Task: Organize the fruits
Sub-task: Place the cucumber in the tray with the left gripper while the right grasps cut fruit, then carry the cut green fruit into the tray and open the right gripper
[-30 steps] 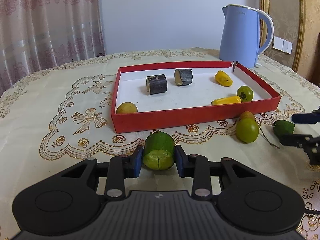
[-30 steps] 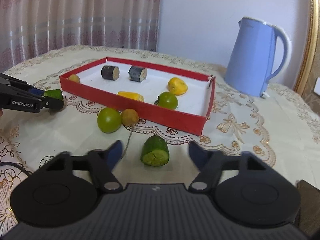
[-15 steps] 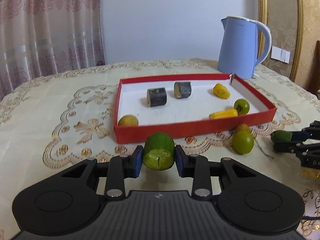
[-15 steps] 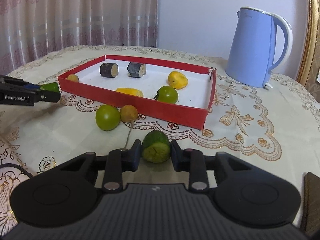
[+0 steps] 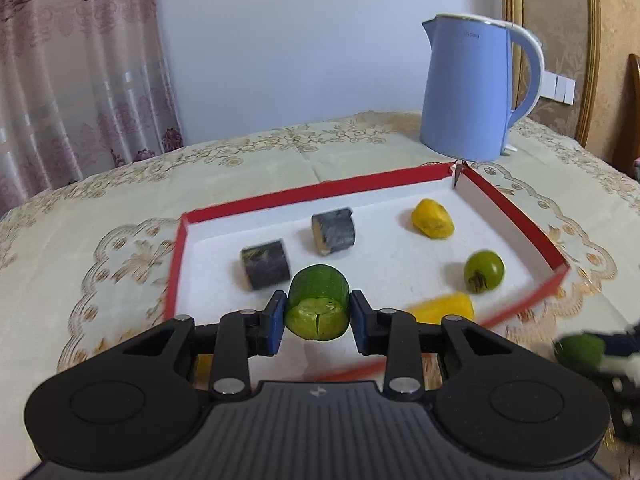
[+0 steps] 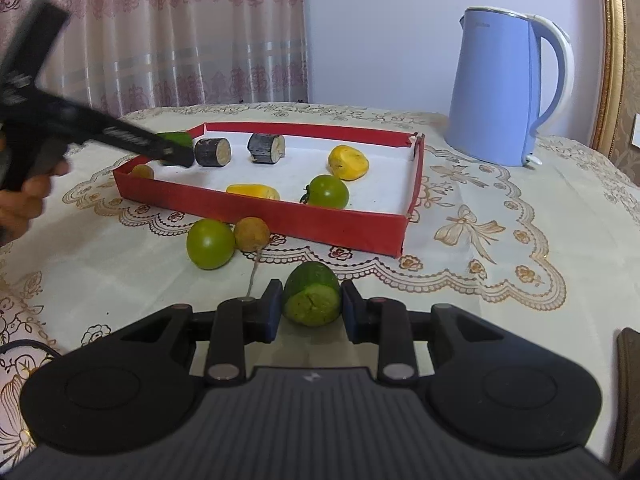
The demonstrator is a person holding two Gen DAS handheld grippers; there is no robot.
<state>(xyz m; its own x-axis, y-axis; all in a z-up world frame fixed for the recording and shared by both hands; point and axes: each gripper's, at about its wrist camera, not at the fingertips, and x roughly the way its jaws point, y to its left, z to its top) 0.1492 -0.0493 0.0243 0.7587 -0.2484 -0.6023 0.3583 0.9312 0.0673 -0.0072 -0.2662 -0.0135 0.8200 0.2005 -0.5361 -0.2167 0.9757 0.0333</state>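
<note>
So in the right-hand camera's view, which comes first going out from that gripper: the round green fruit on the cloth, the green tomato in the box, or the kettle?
1. Round green fruit: nearest, on the cloth, left of the right gripper.
2. Green tomato: farther, inside the red box.
3. Kettle: farthest, behind the box, to the right.

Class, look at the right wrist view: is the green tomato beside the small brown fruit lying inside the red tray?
No, the green tomato and the small brown fruit lie on the tablecloth, outside the red tray.
</note>
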